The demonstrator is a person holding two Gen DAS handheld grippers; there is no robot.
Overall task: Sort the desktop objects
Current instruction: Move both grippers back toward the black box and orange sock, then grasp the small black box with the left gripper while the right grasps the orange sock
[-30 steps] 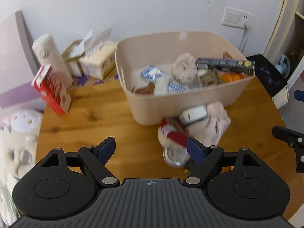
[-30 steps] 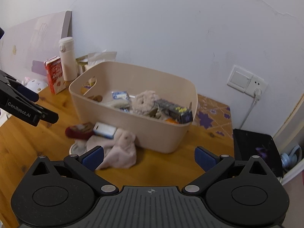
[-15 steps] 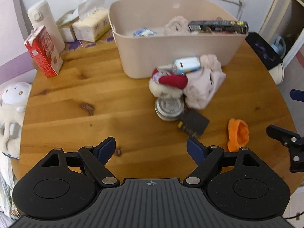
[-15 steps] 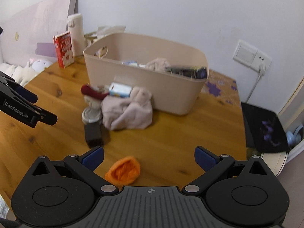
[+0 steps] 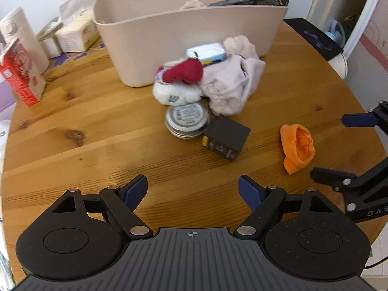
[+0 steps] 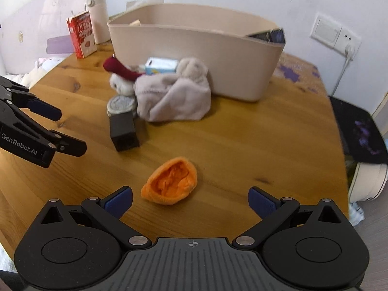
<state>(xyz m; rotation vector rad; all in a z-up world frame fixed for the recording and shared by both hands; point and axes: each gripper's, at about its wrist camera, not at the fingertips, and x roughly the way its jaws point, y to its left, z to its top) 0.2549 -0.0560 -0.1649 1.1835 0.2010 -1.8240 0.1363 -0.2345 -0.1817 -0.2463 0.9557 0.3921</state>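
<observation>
Round wooden worktop [image 5: 72, 111] against a white wall, carrying one beige bin [image 5: 184, 36] and a loose cluster of items waiting to be sorted.

Left tool [image 5: 192, 189]: one, fingers spread wide and gripping nothing, hovering over bare wood at the near edge, facing the cluster as if lining up a first pick.

Right tool [image 6: 190, 200]: one, likewise released and empty, hanging just short of the orange cloth pouch [image 6: 171, 181], which is lying alone and well apart from the rest; judged the easiest first grasp.

Items lying outside the bin, probably tipped out against its front wall for sorting:
- dark cube-shaped box [image 5: 226, 137], one, sitting nearest the left tool, touching the tin
- round metal tin [image 5: 186, 120], one, lying flat
- white plush toy with red part [image 5: 179, 82], one, leaning over the tin
- pale pink cloth [image 5: 230, 82], one, crumpled beside the toy
- light blue packet [image 5: 206, 52], one, resting on top of the heap

Items showing inside the bin: one long dark carton [image 5: 254, 0] propped on the rim, one pinkish soft thing barely peeking; the rest is hidden.

Standing behind, likely not for sorting: one red carton [image 5: 19, 75], one white flask [image 5: 21, 36], two tissue packs [image 5: 72, 34].
</observation>
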